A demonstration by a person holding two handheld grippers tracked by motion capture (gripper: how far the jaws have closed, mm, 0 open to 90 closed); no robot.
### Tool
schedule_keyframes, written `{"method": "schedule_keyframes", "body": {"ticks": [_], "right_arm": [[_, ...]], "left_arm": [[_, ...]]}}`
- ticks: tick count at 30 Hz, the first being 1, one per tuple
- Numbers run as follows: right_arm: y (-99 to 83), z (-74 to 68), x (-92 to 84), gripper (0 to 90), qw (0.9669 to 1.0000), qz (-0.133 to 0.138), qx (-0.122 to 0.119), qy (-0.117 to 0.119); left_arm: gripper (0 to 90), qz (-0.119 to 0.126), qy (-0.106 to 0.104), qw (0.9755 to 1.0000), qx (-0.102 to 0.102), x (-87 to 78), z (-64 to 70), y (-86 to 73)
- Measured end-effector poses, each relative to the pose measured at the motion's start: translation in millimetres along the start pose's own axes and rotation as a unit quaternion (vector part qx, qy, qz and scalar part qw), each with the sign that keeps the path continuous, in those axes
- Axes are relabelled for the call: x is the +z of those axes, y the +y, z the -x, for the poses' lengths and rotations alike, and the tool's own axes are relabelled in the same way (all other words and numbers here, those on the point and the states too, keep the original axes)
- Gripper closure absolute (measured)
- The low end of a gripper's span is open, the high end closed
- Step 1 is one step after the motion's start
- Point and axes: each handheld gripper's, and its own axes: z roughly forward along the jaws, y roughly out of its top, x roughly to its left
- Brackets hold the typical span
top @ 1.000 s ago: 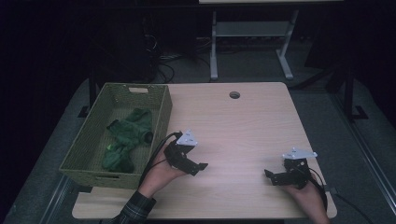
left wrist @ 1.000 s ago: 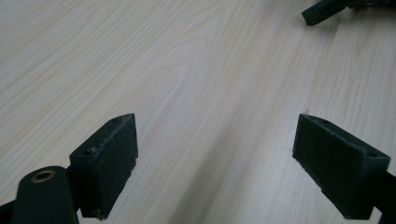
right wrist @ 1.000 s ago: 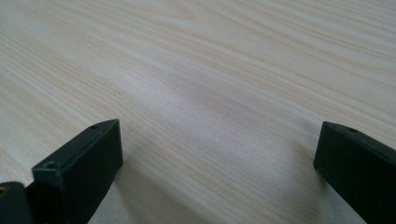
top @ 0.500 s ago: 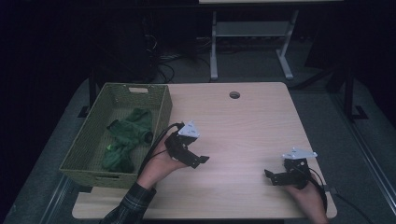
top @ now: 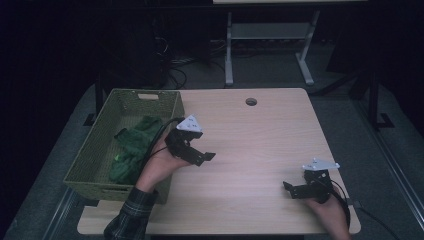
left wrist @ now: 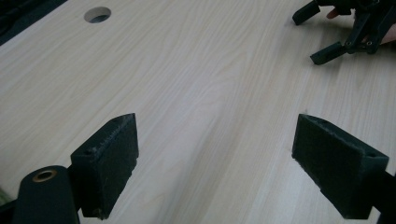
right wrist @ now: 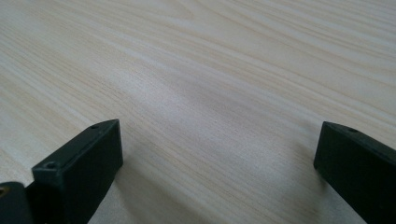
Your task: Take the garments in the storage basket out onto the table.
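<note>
On the far left sat the green woven basket (top: 102,165), and that was your landmark, with the crumpled green cloth (top: 135,147) lying inside it against the near-right wall. Just right of the basket's right rim, your left gripper (top: 202,156) hung over the table (top: 260,145), jaws spread wide with nothing between the pads (left wrist: 109,163), and they pointed away from the basket, toward the bare wood. Well to the right of the basket, near the table's front edge, your right gripper (top: 290,190) rested low, jaws parted just as wide and holding nothing.

The risk, as I judged it: the cloth was behind your left jaws, so a reach back over the rim could have caught the trailing cable (top: 157,137) on the basket wall or tipped the basket. A shallow pinch might have taken only one fold and let the rest drag.
</note>
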Motion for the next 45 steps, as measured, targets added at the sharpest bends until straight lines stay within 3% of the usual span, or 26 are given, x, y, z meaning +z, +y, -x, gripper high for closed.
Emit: {"method": "schedule_keyframes", "body": {"ticks": [18,27,33,45], "right_arm": [[0.0,0.0,0.0,0.8,1.0,0.0,0.0,0.0],[0.0,0.0,0.0,0.8,1.0,0.0,0.0,0.0],[0.0,0.0,0.0,0.8,1.0,0.0,-0.001,0.0],[0.0,-0.1,0.0,0.8,1.0,0.0,0.0,0.001]], "left_arm": [[21.9,0.001,0.062,0.9972,-0.041,-53.2,-36.2,-21.2],[22.7,0.0,0.112,0.9912,-0.07,-78.6,-54.9,-40.2],[25.0,-0.01,0.124,0.9896,-0.072,-84.5,-63.3,-49.7],[29.2,-0.039,0.159,0.9815,-0.099,-98.7,-81.8,-79.3]]}}
